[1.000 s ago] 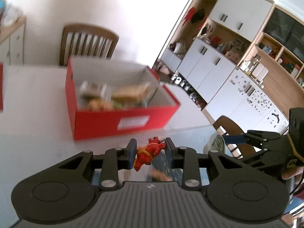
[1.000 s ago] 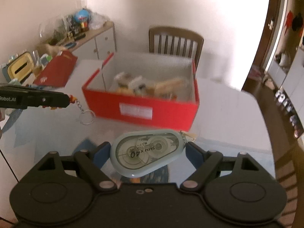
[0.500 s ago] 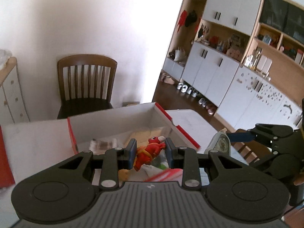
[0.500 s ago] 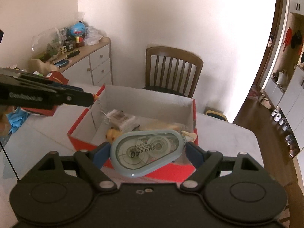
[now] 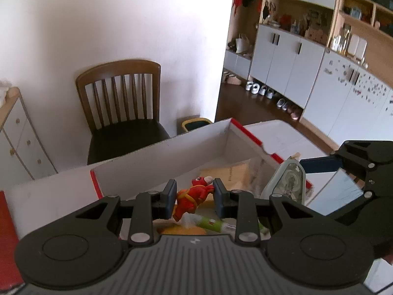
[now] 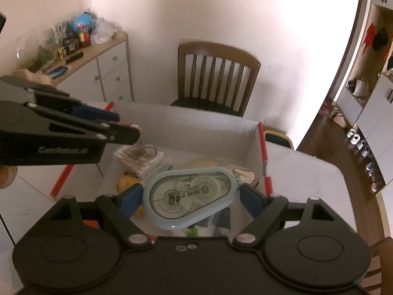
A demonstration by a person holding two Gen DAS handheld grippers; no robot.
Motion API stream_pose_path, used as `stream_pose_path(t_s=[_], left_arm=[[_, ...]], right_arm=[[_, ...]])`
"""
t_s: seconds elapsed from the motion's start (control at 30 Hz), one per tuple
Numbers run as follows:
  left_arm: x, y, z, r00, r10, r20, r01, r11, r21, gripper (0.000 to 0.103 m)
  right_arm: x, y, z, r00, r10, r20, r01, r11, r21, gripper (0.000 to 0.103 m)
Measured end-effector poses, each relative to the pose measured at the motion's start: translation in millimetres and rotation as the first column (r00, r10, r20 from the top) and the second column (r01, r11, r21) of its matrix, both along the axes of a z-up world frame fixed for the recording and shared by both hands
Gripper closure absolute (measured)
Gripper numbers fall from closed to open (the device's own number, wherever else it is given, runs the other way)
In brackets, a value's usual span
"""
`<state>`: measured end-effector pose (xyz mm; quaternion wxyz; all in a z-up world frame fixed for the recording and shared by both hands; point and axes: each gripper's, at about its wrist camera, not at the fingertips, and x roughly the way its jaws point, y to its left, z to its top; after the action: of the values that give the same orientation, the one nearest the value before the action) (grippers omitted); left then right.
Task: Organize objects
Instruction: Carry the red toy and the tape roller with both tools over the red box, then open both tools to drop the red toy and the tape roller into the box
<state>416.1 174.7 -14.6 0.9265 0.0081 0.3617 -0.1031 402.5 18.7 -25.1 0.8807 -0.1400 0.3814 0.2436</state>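
Both claws hang over the open red box (image 6: 264, 152) on the white desk (image 6: 307, 184), so the coming move turns on what lies straight below each load — the box's interior, already partly filled. The left claw (image 5: 195, 198) is clamped on a small red figurine (image 5: 192, 196), which stands slantwise between the pads, head up toward the right pad and feet trailing down toward the left one; beneath it lie a green-capped tube and something yellow. The right claw (image 6: 190, 196) is closed on a correction tape dispenser (image 6: 189, 198), its jaws wide because they take the thing end to end: the long axis runs across the jaws, the tip poking out by the right pad. It is a pale blue, translucent teardrop with printed lettering and the reels visible inside. Judging from both views, neither load has a wall in its way — letting go should land each inside.
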Motion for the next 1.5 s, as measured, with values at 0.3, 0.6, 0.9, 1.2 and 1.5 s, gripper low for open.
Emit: stream_pose_path(t_s=[0.3,0.6,0.9,1.2,1.5], left_arm=[[33,-6,-24,0.999,-0.009,-0.031,0.01,1.0,0.027,0.073],[56,-6,-50,0.995,-0.013,-0.096,0.013,1.0,0.001,0.073],[64,-12,-77,0.987,-0.019,-0.162,0.024,0.999,0.029,0.073],[64,-13,-95,0.977,-0.002,-0.214,0.015,0.998,0.057,0.072],[57,-18,-90,0.977,-0.016,-0.212,0.026,0.999,0.044,0.035]], right_arm=[[17,12,-27,0.999,-0.03,-0.012,0.03,0.998,-0.048,0.018],[26,11,-51,0.996,-0.073,-0.043,0.071,0.996,-0.055,0.018],[24,11,-61,0.995,-0.072,-0.062,0.069,0.996,-0.054,0.018],[20,-1,-56,0.996,-0.052,-0.079,0.05,0.998,-0.029,0.011],[5,-17,-40,0.998,-0.024,-0.059,0.024,1.0,0.003,0.007]])
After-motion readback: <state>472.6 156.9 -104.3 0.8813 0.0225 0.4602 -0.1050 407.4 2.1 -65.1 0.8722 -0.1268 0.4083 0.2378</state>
